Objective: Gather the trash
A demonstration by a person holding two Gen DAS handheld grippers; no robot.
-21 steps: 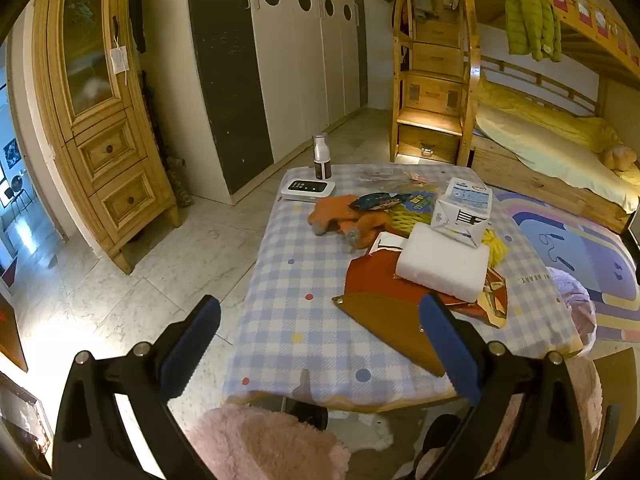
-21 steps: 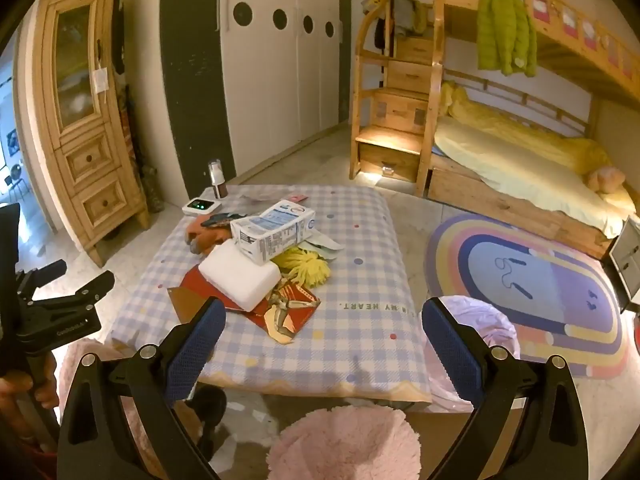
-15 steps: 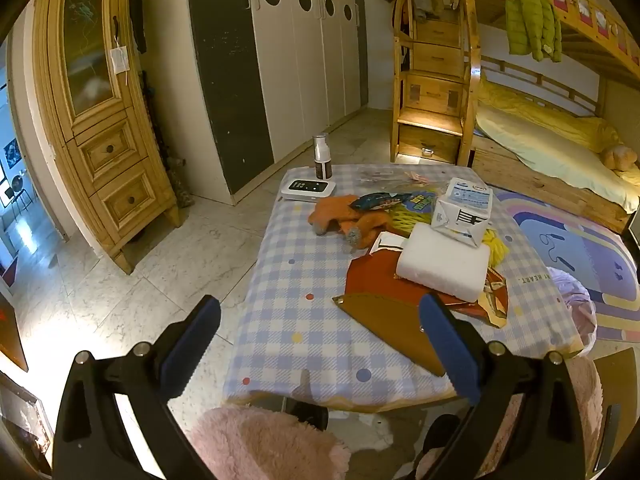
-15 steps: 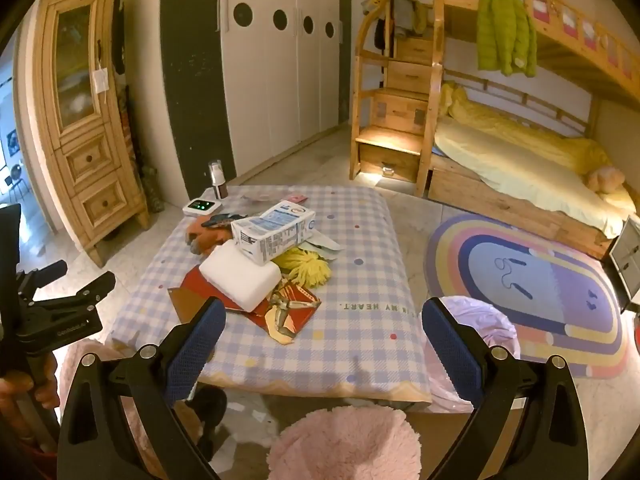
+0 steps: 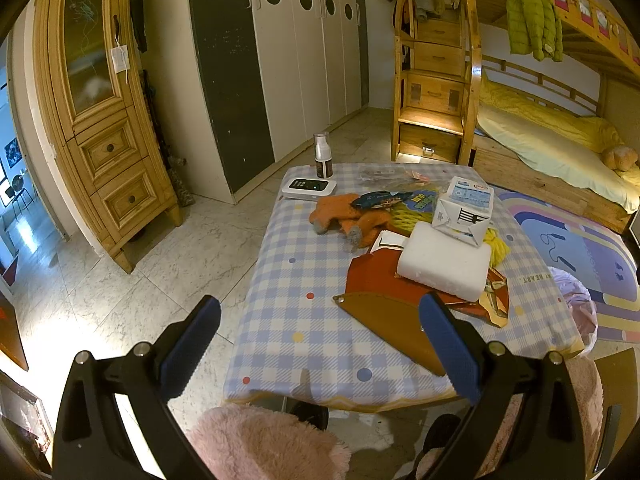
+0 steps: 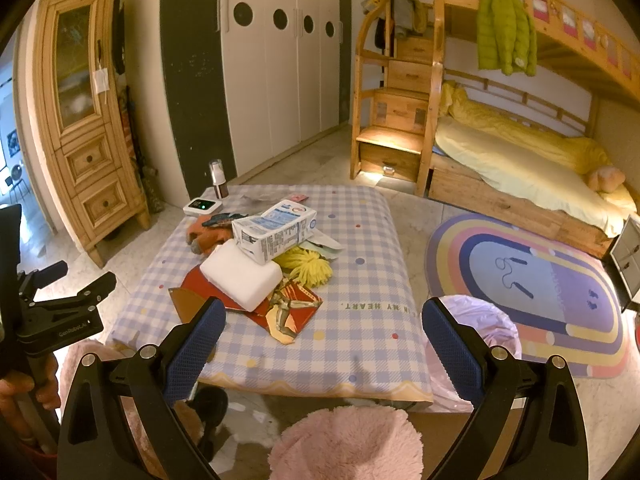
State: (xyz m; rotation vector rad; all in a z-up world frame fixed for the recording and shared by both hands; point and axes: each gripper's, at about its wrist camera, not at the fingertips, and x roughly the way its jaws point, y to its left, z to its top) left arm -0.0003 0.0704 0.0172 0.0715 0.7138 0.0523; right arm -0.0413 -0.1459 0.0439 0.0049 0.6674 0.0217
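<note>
A low table with a checked cloth (image 5: 296, 320) (image 6: 360, 320) carries a heap of litter. A milk carton (image 5: 464, 208) (image 6: 276, 232) lies on a white foam block (image 5: 444, 266) (image 6: 240, 276). Under them are a red and brown paper wrapper (image 5: 384, 308) (image 6: 292, 312), a yellow tassel bundle (image 6: 308, 266), an orange soft toy (image 5: 344, 216) and a snack bag (image 5: 384, 198). My left gripper (image 5: 320, 340) is open and empty before the table's near edge. My right gripper (image 6: 324, 340) is open and empty, also short of the table. A bin with a pale purple liner (image 6: 476, 320) (image 5: 576, 300) stands at the table's right.
A white device (image 5: 308, 189) and a small bottle (image 5: 323, 156) stand at the table's far left corner. Pink fluffy stools (image 5: 264, 444) (image 6: 348, 440) sit below the grippers. A wooden cabinet (image 5: 104, 120) stands left, a bunk bed (image 6: 520, 160) right, a rainbow rug (image 6: 532, 280) beside the bin.
</note>
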